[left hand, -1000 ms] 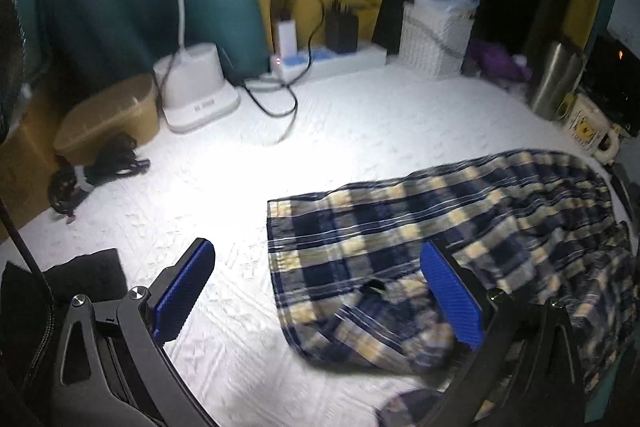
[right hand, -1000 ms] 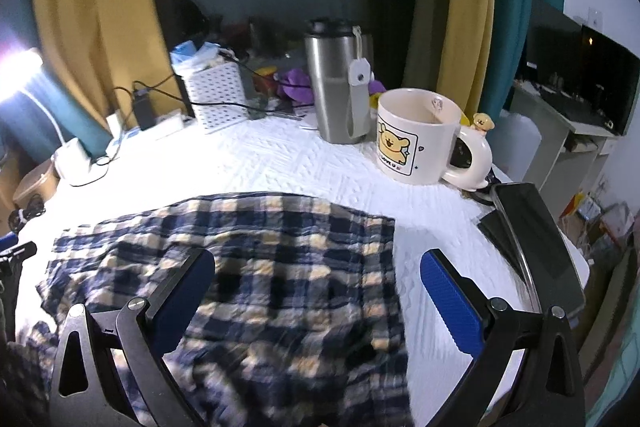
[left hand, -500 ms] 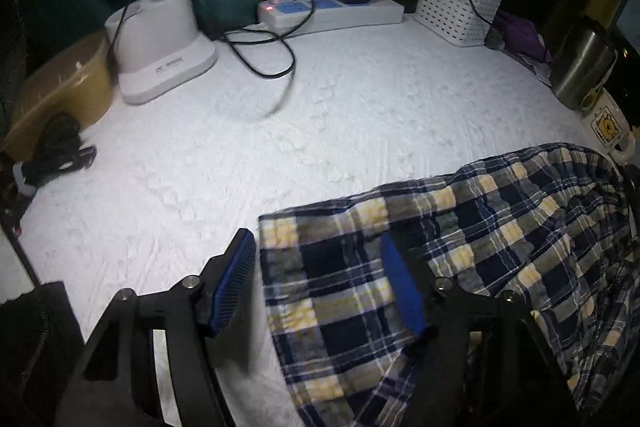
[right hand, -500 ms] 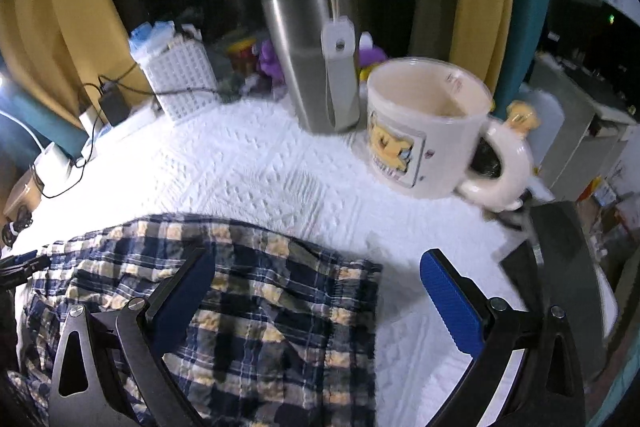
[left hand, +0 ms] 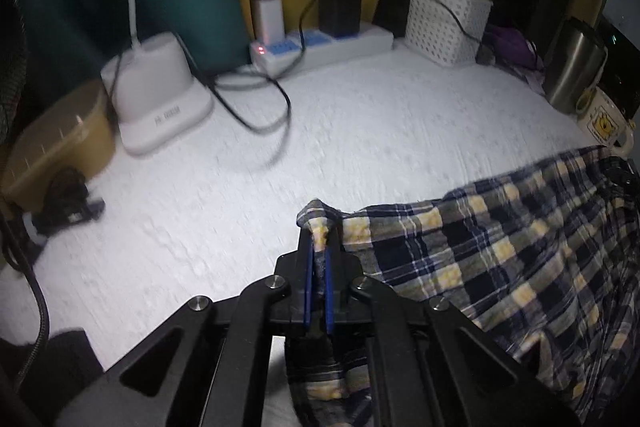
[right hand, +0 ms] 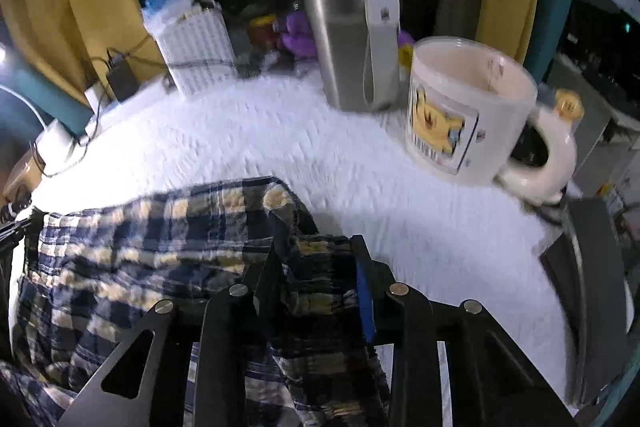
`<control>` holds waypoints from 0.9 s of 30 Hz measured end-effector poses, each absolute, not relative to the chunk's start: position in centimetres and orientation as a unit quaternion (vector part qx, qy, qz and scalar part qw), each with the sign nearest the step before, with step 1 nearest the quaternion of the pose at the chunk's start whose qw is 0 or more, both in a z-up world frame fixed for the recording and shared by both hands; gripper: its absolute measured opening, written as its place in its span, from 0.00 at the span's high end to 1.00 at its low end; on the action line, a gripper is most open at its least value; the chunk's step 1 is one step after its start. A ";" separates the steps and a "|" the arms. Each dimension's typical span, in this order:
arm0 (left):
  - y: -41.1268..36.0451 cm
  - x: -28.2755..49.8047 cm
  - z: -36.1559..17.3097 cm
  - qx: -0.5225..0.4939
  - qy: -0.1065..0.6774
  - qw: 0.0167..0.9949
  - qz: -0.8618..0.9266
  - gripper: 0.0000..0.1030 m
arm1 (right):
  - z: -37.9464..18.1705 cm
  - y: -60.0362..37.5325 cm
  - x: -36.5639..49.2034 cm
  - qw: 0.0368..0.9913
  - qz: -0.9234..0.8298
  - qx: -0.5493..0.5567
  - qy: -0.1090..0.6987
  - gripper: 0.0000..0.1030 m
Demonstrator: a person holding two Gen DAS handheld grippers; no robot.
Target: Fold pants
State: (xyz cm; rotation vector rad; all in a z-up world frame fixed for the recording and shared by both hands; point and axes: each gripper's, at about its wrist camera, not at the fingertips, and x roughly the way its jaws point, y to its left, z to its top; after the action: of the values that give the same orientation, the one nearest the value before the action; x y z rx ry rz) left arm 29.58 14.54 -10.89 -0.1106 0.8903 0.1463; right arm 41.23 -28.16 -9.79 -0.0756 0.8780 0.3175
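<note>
Plaid pants (left hand: 500, 259) lay spread on the white textured table (left hand: 360, 131), w/ one corner bunched up at each gripper. Left gripper (left hand: 319, 267): jaws pinched tight on a corner of the fabric, cloth poking up past the tips. Right gripper (right hand: 316, 259): jaws closing, a thick wad of pants between them, blue pad against the cloth. Mug (right hand: 468, 115) & steel tumbler (right hand: 344, 27) stood behind, apart from the pants.
</note>
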 end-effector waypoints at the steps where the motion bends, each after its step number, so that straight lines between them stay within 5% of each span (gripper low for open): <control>1: 14.7 29.8 -10.5 -0.052 0.424 0.901 0.072 0.97 | -9.4 -28.0 41.2 0.896 0.151 -0.038 0.416 0.69; 10: 15.8 33.8 -6.5 -0.022 0.375 0.925 0.064 0.97 | -6.3 -26.4 41.8 0.922 0.126 -0.041 0.364 0.69; 19: 15.6 35.2 -10.0 -0.031 0.444 0.894 0.050 0.94 | -10.4 -27.0 43.9 0.902 0.090 -0.044 0.420 0.69; 24: 15.7 32.9 -9.1 -0.039 0.432 0.898 0.072 0.62 | -10.7 -26.6 44.0 0.899 0.087 -0.057 0.424 0.69; 27: 15.5 30.9 -8.2 -0.050 0.423 0.902 0.074 0.50 | -10.5 -26.2 44.1 0.900 0.083 -0.064 0.423 0.58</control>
State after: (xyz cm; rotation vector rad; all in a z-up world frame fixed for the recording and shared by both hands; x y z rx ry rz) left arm 30.90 15.48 -8.17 -0.1035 0.8750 0.1541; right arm 44.09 -26.20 -10.54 -0.1324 0.8760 0.1708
